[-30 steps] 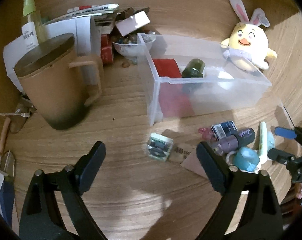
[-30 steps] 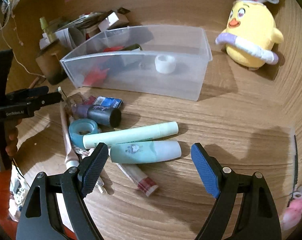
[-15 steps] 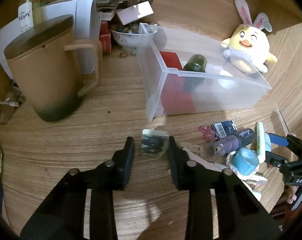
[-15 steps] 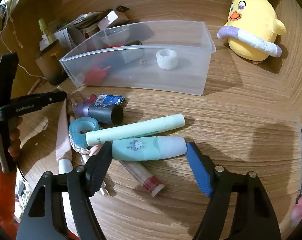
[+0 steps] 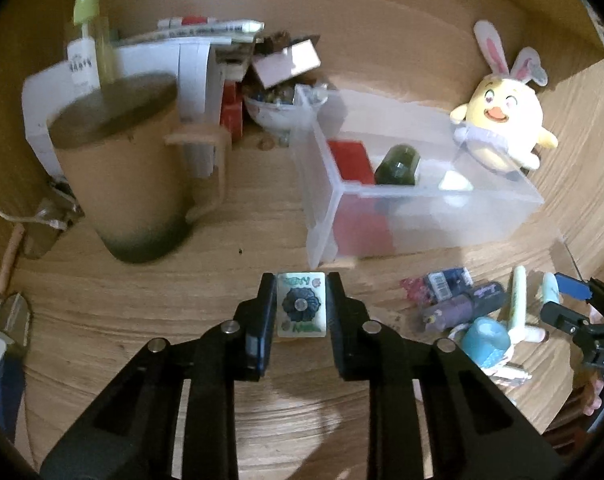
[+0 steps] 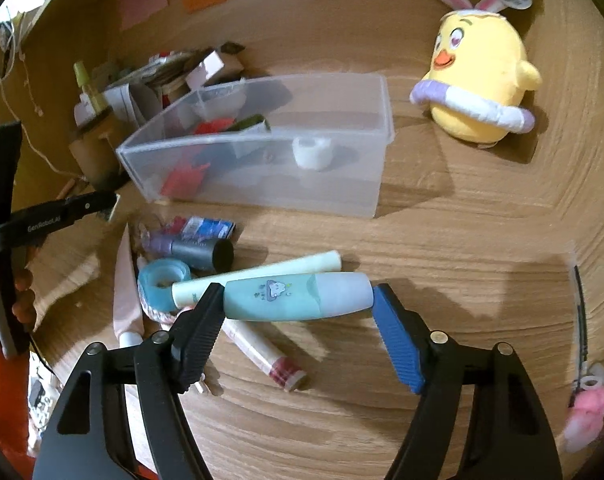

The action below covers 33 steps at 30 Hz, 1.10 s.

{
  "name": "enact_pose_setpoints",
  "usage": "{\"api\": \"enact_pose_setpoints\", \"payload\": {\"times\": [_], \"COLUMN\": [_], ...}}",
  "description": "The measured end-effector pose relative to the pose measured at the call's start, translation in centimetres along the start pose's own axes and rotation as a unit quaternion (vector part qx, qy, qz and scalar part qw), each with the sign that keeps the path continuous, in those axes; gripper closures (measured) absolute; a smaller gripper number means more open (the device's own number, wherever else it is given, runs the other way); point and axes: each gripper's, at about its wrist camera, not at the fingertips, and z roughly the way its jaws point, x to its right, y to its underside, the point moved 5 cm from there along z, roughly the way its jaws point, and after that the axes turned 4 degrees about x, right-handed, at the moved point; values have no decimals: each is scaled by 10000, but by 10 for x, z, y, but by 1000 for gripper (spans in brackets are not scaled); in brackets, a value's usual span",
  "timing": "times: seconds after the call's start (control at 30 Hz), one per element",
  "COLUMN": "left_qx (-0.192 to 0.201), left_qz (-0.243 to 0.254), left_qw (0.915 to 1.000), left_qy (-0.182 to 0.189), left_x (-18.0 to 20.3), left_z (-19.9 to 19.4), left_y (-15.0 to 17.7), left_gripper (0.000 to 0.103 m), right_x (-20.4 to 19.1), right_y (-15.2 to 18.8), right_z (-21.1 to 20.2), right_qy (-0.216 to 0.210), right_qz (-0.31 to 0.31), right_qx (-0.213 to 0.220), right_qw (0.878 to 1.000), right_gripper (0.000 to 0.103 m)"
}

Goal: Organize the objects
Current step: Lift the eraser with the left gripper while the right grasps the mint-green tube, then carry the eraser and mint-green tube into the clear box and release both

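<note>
A small white tile with a dark flower print (image 5: 301, 306) sits on the wooden table between the fingers of my left gripper (image 5: 301, 300). Its jaws are closing and both pads touch the tile's sides. My right gripper (image 6: 298, 300) grips a teal and white tube (image 6: 286, 298) end to end, one pad against each end. Behind both stands a clear plastic bin (image 5: 422, 216) holding a red item, a dark green bottle (image 5: 398, 162) and a white roll (image 6: 312, 152). The left gripper (image 6: 62, 212) also shows at the left edge of the right wrist view.
Loose items lie in front of the bin: a pale green tube (image 6: 258, 276), a blue tape roll (image 6: 162, 284), a purple bottle (image 6: 194, 250) and a pink tube (image 6: 262, 348). A lidded brown mug (image 5: 122, 184) stands left, a yellow plush chick (image 5: 502, 128) right, and paper clutter behind.
The left jaws went from wide apart to closed around the tile, which now sits square between them. The right jaws narrowed onto the ends of the teal tube.
</note>
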Motion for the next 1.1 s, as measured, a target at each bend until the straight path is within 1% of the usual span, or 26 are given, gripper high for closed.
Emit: {"api": "enact_pose_setpoints", "payload": {"times": [0.23,0.53,0.63,0.8,0.97,1.1], "left_qx": [405,818,905,1045,1103,1122], "left_qz": [161,246,272,334,268,181], "left_qw": [9990,9962,9953,9938,9934,9931], "left_qy": [-14,141,194,167,183,278], "left_x": [12,33,38,45,46,45], "left_z": [-25,-48,-51,-53,-50,-45], "left_y": [-20,-44,-51,-63,-76,-89], "left_gripper": [79,79,79,79,79,79], "right_x": [3,-1,-2,-4,-3,-4], "right_y": [-21,-50,-64,-87,-108,-125], "right_z": [-13,-16,-17,-17,-15,-10], "right_qy": [2,-99,-131,-92,-71,-35], "right_qz": [53,100,82,-8,-58,-105], "right_qx": [332,688,813,1033,1175,1243], "right_qw": [9994,9975,9966,9946,9930,9922], "right_gripper": [32,32,32,32,32,32]}}
